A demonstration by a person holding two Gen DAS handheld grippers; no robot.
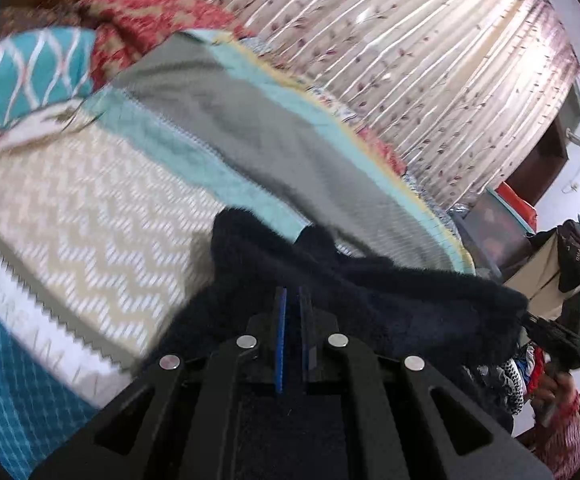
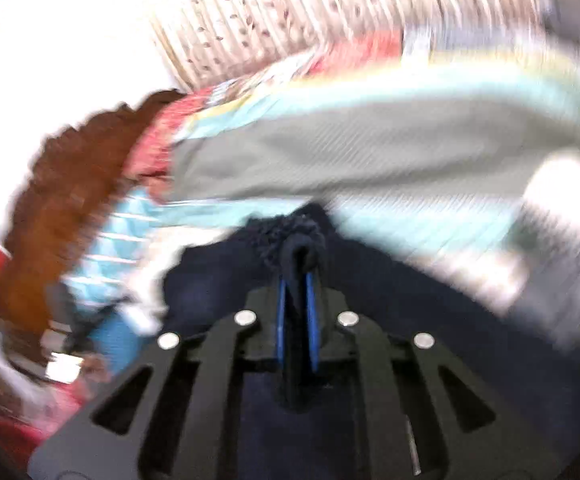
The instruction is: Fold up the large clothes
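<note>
The left gripper has its two blue-padded fingers drawn in to a narrow slit, and the dark navy fleece garment bunches up around and beyond the tips; the fabric seems to be pinched there, though the pads hide the actual bite. From that grip the fleece stretches rightward across the left wrist view to the right gripper, seen small at the garment's far corner with a person's hand on its handle.

In the right wrist view, which is heavily smeared, the right gripper is closed to a narrow gap with a rolled fold of the same navy fleece standing up between the blue pads, clamped there. The rest of the garment hangs below and to both sides of the fingers.

The fleece is held up over a bed, above the quilt with its beige and white zigzag pattern. Beyond the fleece on that quilt runs a pale aqua band, and then a grey panel edged in yellow. At the quilt's far left lies a teal pillow with white wavy lines, and just behind it a red patterned blanket. Behind the quilt's far edge hangs a pleated cream curtain with small floral sprigs. To the right of the quilt stands cluttered furniture with a dark bag on top.
</note>
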